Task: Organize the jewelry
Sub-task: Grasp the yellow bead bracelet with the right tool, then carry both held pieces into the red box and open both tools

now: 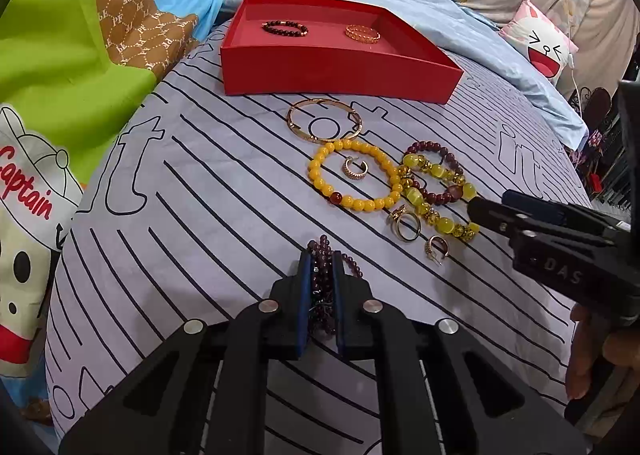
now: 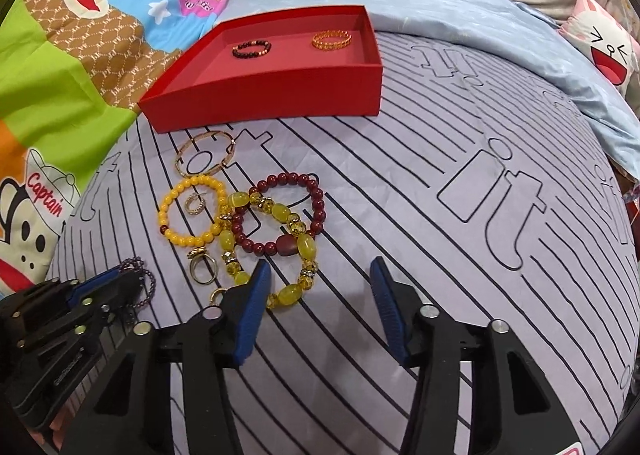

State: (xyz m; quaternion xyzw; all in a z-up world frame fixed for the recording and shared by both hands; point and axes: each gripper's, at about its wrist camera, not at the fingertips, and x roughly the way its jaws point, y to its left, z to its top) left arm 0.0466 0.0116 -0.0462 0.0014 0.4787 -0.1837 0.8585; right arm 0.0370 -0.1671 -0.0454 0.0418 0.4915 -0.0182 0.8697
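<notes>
My left gripper (image 1: 321,255) is shut on a dark purple bead bracelet (image 1: 320,275), low over the striped bedspread; it also shows in the right wrist view (image 2: 138,283). My right gripper (image 2: 320,267) is open and empty, just in front of the yellow-green stone bracelet (image 2: 280,239). A red box (image 1: 340,75) at the back holds a dark bead bracelet (image 1: 285,29) and a gold bangle (image 1: 363,33). On the spread lie a gold bangle (image 1: 324,119), a yellow bead bracelet (image 1: 354,175), a maroon bead bracelet (image 2: 316,191), rings and small earrings (image 1: 404,225).
The striped lilac bedspread (image 1: 180,195) covers a bed. A cartoon monkey blanket (image 1: 60,55) lies to the left, a light blue sheet (image 2: 480,27) and a pink cartoon pillow (image 1: 540,43) to the back right.
</notes>
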